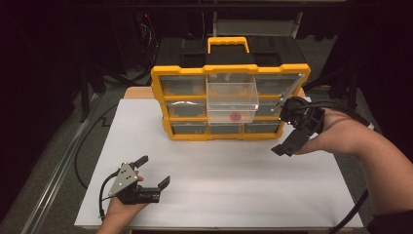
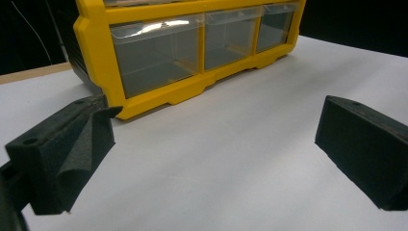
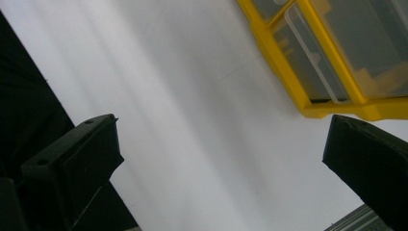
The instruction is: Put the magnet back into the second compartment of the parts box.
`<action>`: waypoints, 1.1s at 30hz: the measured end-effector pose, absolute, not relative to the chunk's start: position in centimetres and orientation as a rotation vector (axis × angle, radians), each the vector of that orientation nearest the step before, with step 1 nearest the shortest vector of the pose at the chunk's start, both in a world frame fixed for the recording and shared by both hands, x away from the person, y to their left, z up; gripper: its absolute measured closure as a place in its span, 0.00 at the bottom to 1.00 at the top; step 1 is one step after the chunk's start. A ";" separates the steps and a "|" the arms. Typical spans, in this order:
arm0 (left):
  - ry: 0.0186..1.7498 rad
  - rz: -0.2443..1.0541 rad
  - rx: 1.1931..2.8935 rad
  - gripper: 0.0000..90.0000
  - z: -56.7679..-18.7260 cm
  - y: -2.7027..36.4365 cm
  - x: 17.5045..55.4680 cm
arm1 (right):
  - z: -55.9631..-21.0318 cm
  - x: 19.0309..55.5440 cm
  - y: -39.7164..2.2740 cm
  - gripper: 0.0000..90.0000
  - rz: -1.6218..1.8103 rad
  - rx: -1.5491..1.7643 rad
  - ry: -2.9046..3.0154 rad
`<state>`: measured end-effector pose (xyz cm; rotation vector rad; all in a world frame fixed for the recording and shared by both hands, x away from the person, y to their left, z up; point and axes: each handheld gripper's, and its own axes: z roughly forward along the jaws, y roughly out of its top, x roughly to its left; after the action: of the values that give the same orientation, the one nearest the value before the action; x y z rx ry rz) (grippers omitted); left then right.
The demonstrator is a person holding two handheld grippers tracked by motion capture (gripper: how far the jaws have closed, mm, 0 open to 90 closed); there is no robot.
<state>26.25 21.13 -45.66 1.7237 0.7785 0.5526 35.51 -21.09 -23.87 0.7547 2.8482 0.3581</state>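
Right now the yellow organizer [image 1: 229, 100] stands at the far side of the white counter [image 1: 219, 185], its black top and yellow handle [image 1: 228, 44] toward the back. From its middle row a clear drawer [image 1: 232, 101] is pulled out toward the person, and a small red ring [image 1: 235, 116] lies on the drawer's floor near its front wall.

The right tool [image 1: 287, 127] is just beside the organizer's right front corner, held by the right hand [image 1: 336, 134], tilted down toward the counter. Its jaws stand wide apart with nothing between them; in the right gripper view they frame bare counter, with the organizer's yellow frame [image 3: 308, 72] at the upper right, close to one jaw. The drawer with the red ring lies to the left of this tool, near it but not touching.

The left tool [image 1: 151, 171] rests low over the counter, well in front of the organizer's left half, in the left hand [image 1: 119, 209]. Its jaws are also spread wide and hold nothing. In the left gripper view they point toward the organizer's bottom row of clear drawers [image 2: 202, 48], with open counter between. The pulled-out drawer is well apart from this tool, up and to its right in the high view.
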 end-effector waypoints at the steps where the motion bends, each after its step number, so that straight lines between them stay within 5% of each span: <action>1: 0.779 0.553 1.725 0.01 -45.7 21.1 26.3 | -24.3 35.5 -21.1 0.00 0.351 0.769 2.845; 33: 0.775 0.551 1.723 0.01 -45.6 21.2 26.3 | -36.2 36.4 -21.0 0.00 0.269 0.806 2.895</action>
<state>26.27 21.17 -45.65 1.7235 0.7755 0.5511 36.38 -20.99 -36.21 0.8055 2.8949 0.2694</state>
